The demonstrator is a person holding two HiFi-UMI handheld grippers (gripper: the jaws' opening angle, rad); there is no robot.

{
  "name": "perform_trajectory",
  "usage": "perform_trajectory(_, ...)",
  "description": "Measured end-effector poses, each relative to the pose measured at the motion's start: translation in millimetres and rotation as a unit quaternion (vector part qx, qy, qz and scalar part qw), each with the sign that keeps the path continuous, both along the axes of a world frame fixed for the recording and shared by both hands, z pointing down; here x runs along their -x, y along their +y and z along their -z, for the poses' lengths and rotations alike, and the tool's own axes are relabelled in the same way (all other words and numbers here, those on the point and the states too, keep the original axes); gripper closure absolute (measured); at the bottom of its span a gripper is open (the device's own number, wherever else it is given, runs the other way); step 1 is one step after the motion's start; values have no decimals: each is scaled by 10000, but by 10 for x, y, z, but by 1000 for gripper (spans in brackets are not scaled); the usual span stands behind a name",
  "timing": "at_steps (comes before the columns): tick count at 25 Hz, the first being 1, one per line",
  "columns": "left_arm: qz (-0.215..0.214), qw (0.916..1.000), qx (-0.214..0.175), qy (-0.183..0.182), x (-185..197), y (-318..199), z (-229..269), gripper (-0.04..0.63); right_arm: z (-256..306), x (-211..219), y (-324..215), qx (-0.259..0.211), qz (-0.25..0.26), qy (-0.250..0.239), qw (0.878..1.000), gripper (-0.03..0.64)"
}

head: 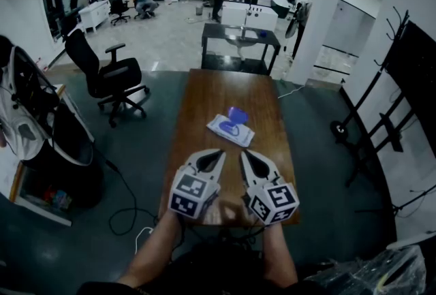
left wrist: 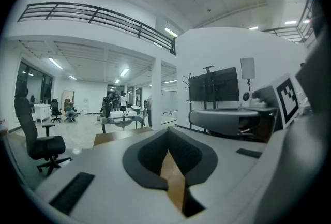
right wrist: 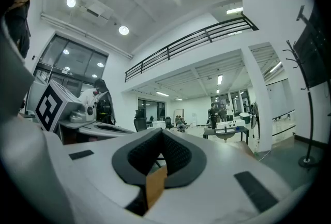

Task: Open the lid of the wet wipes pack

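The wet wipes pack (head: 230,129) lies flat at the middle of the long wooden table (head: 204,96). It is white, and its purple lid (head: 238,114) stands tilted up at the far end, above an oval opening. My left gripper (head: 219,152) and right gripper (head: 244,152) hover side by side over the table's near end, short of the pack and apart from it. Both point along the table with jaws shut and nothing between them. The left gripper view shows my left gripper (left wrist: 167,151) with jaws together, and the right gripper view shows my right gripper (right wrist: 161,158) the same. The pack is hidden in both.
A black office chair (head: 109,75) stands left of the table, and a dark table (head: 238,38) lies beyond its far end. A black coat stand (head: 381,116) is at the right. Cables (head: 126,208) and a bag (head: 30,116) are on the left. Several people are far back.
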State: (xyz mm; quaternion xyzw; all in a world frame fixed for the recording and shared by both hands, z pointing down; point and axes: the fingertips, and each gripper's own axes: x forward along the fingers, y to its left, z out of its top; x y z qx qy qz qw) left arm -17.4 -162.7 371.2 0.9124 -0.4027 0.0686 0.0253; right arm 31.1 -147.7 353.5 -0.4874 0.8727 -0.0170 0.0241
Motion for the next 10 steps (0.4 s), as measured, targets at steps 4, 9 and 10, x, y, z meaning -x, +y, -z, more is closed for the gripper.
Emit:
perform_trajectory(4, -9, 10000, -10, -1, 17, -14, -5, 589, 10, 2, -12, -16, -23, 7, 10000, 607)
perform_trajectory(9, -3, 10000, -14, 1, 22, -7, -13, 589, -9, -24, 3, 29, -86, 51, 9999, 607)
perform_trajectory(10, -5, 10000, -16, -5, 31, 3, -22, 589, -23, -18, 12, 30, -80, 57, 9999, 607)
